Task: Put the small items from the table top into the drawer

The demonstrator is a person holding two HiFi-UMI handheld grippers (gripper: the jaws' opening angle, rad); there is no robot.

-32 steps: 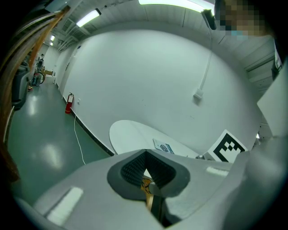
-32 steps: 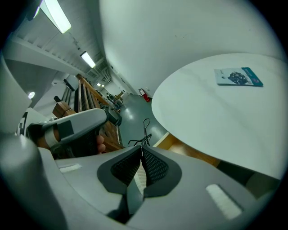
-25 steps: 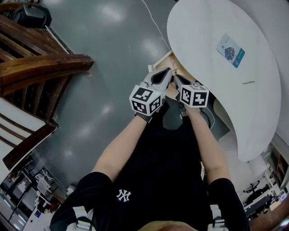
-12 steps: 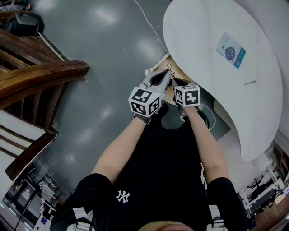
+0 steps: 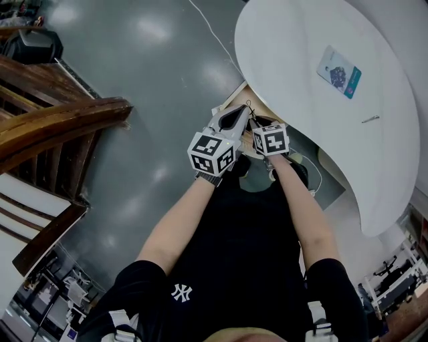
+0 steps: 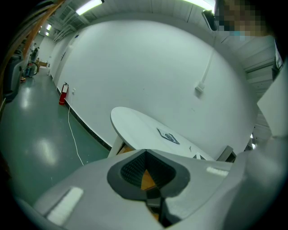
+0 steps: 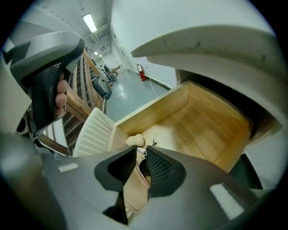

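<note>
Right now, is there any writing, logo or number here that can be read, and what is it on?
"NY": white interlocked letters on the black shirt.
Card on the white table: print too small to read.
Marker cubes: black-and-white squares only, no letters.
Nothing else is legible.

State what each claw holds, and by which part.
Left claw: shut, nothing held. Right claw: jaws just opening above the drawer; a small dark item shows between them, seemingly not gripped.

Industrial hall, grey floor (image 5: 154, 67), strip lights (image 6: 87, 6)
</note>
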